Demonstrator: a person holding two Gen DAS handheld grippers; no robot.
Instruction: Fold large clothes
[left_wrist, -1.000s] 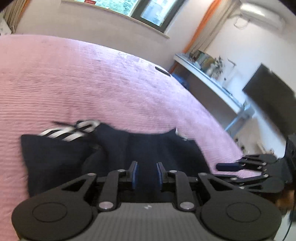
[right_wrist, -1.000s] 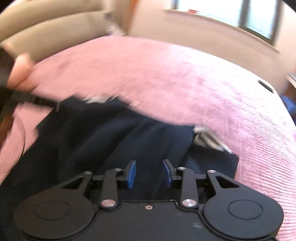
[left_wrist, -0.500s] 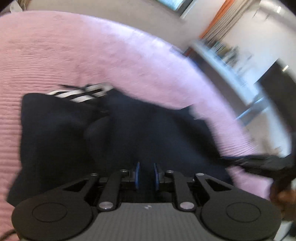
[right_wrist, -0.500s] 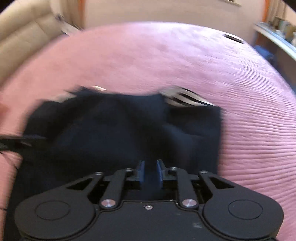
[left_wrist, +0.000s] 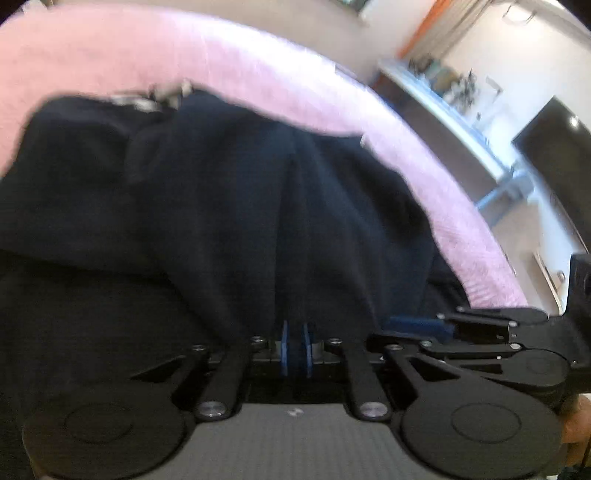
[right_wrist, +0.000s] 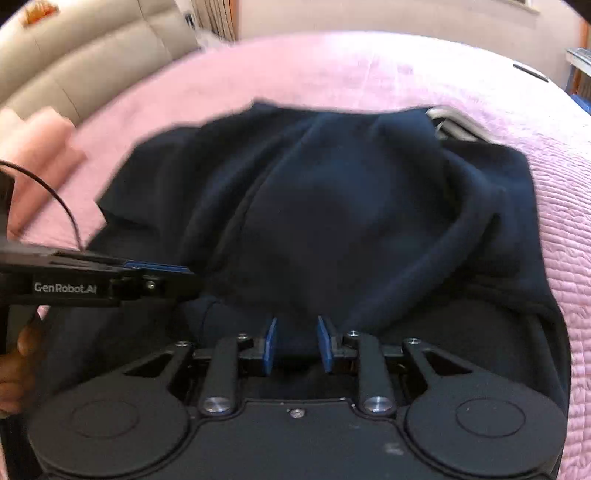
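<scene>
A dark navy garment (left_wrist: 258, 184) (right_wrist: 332, 203) lies rumpled on a pink bedspread (left_wrist: 147, 48) (right_wrist: 332, 66). A white-striped bit (left_wrist: 147, 101) (right_wrist: 454, 122) shows at its far edge. My left gripper (left_wrist: 295, 347) is low on the near part of the cloth, its jaws closing to a narrow slit, and a ridge of fabric runs up from the pads. My right gripper (right_wrist: 297, 343) sits close beside it, its jaws opening slightly with a thick fold filling the gap. Each gripper also appears side-on in the other's view: the right gripper (left_wrist: 417, 326) and the left gripper (right_wrist: 162, 275).
A white desk (left_wrist: 443, 96) with clutter and a dark screen (left_wrist: 554, 155) stand past the bed's right side. A beige padded headboard (right_wrist: 74, 55) is at the far left. A small dark object (right_wrist: 530, 72) lies near the bed's far corner. A hand (right_wrist: 37, 155) holds the left gripper.
Both grippers came down and forward onto the garment, which now fills the views. The left jaws narrowed to a slit. The right jaws narrowed, then widened a little.
</scene>
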